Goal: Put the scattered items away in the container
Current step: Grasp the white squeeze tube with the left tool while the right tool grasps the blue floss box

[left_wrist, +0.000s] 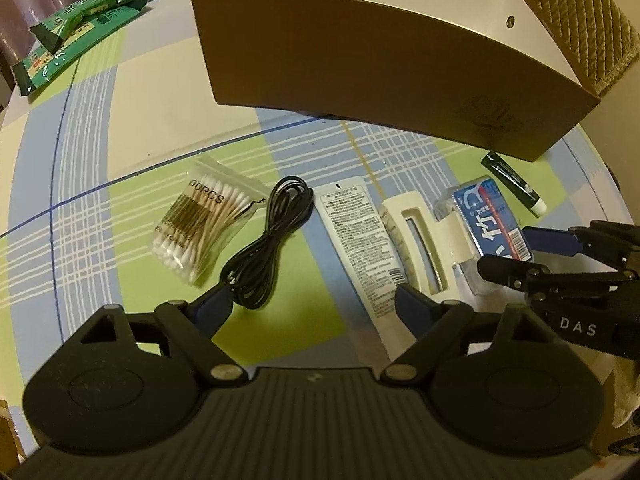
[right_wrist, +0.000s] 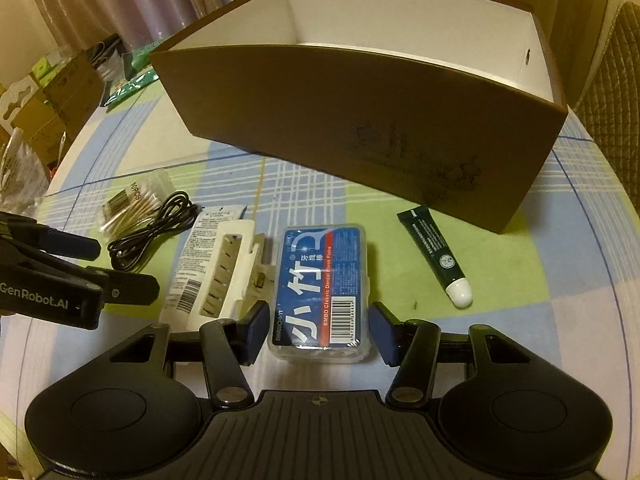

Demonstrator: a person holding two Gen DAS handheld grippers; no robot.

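A brown cardboard box with a white inside stands open at the back of the table; it also shows in the right wrist view. In front of it lie a bag of cotton swabs, a coiled black cable, a white tube, a white hair clip, a blue floss-pick case and a small green tube. My left gripper is open, low over the cable and white tube. My right gripper is open, its pads on either side of the floss-pick case, not clamped.
Green wet-wipe packs lie at the table's far left. A checked tablecloth covers the round table. Cardboard boxes and bags stand beyond the left edge. A quilted chair back is behind the box on the right.
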